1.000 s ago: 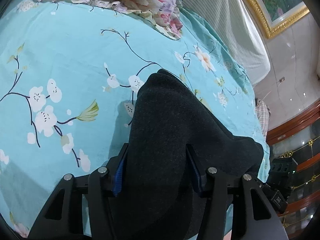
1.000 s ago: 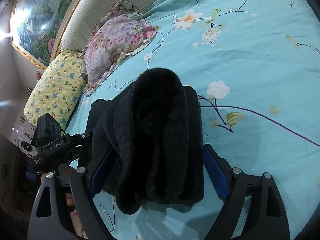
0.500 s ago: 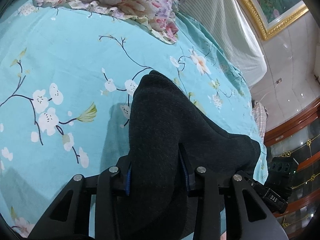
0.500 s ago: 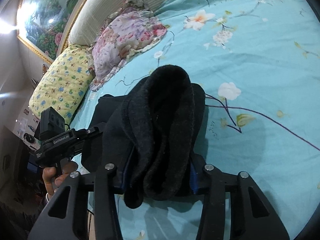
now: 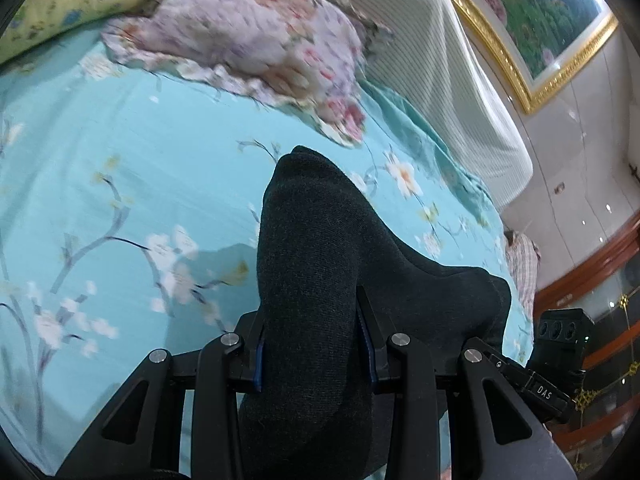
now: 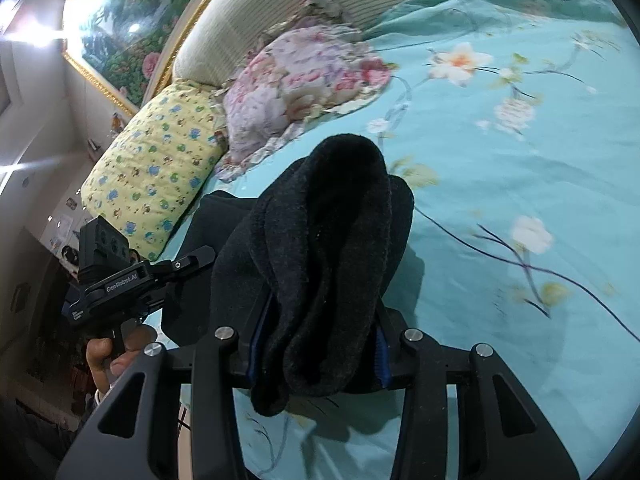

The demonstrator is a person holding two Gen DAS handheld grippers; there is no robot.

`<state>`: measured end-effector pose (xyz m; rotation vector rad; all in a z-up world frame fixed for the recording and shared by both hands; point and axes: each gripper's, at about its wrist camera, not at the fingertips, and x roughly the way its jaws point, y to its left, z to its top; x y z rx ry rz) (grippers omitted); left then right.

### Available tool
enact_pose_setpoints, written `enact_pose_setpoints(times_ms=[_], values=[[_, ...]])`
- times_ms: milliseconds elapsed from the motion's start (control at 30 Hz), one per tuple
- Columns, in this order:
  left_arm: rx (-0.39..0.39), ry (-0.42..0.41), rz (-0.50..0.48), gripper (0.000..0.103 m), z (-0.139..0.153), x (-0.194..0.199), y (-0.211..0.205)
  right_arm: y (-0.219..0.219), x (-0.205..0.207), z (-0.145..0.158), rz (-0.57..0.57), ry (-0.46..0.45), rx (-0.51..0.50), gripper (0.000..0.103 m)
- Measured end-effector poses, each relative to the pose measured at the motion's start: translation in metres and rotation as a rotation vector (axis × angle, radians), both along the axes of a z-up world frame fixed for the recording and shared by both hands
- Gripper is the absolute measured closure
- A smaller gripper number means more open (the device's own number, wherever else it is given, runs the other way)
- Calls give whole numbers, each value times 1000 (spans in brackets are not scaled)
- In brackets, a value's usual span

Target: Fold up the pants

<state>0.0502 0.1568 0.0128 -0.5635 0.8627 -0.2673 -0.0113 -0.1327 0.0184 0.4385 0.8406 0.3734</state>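
Dark charcoal pants (image 5: 316,240) are bunched into a thick fold and raised a little off the teal flowered bed sheet (image 5: 120,184). My left gripper (image 5: 312,320) is shut on one end of the fold, its blue pads pressing the cloth from both sides. In the right wrist view the fleecy inner side of the pants (image 6: 332,208) humps up between my right gripper (image 6: 320,320), which is shut on the other end. The fabric spans from one gripper to the other. The fingertips are hidden by cloth.
A pink floral pillow (image 5: 260,40) and a yellow printed pillow (image 6: 156,168) lie by the striped padded headboard (image 5: 440,60). A gold-framed painting (image 5: 520,12) hangs above. A hand (image 6: 108,352) holds the left gripper's handle at the bed's edge. Open sheet stretches right (image 6: 520,200).
Both grippers closed onto the pants, the right from wide open. Both then rose with the cloth, so the fold lifted and more of the pillows and headboard came into view.
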Motion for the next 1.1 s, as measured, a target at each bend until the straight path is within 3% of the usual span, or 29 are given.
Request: enact_pose_setpoints(times_ms=[600,1100], values=[[46,-43,156,68,21,-22,74,75,59,12,166,-18,-10,59],[92,-13,238,68,10,7,109,113,119,0,235,4,-46,59]])
